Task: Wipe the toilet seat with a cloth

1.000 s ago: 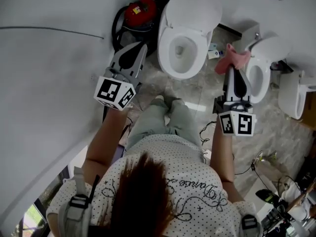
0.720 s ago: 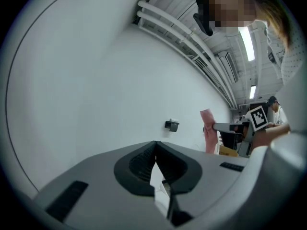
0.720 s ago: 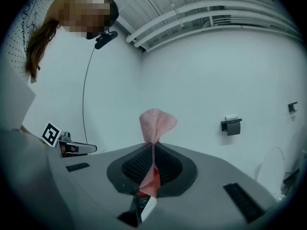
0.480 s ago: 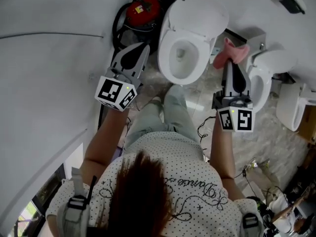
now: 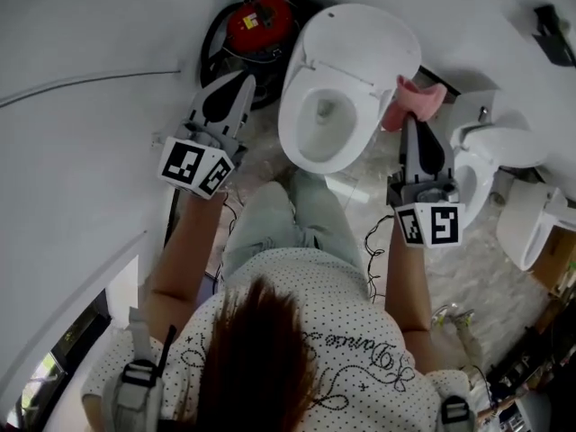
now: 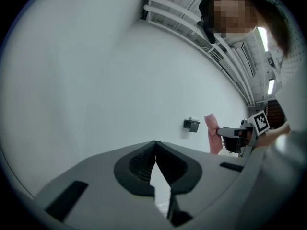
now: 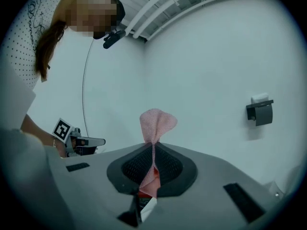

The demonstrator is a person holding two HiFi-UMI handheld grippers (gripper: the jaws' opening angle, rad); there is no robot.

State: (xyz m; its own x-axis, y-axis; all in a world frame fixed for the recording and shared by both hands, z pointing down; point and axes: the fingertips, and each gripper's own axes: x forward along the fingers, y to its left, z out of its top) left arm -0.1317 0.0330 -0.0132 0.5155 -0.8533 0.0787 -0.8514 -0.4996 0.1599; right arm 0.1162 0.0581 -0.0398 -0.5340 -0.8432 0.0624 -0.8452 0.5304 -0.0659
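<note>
A white toilet stands with its lid up; its seat (image 5: 310,147) rings the bowl at the top middle of the head view. A pink cloth (image 5: 412,102) hangs bunched just right of the bowl's rim, and my right gripper (image 5: 409,122) is shut on it. In the right gripper view the cloth (image 7: 156,122) sticks up from between the closed jaws of that gripper (image 7: 153,150), with the wall behind. My left gripper (image 5: 238,83) is left of the toilet, shut with nothing in it; its jaws (image 6: 154,145) meet at the tips. From there I also see the cloth (image 6: 211,134).
A red canister with a black hose (image 5: 259,21) sits on the floor between the left gripper and the toilet. Two more white fixtures (image 5: 490,160) (image 5: 526,223) stand to the right. A dark wall holder (image 7: 260,112) is mounted on the white wall. Cables (image 5: 373,241) lie by the person's legs.
The person has stepped closer to the toilet. My right gripper has carried the pink cloth up to the right side of the bowl. The left gripper has shifted slightly left.
</note>
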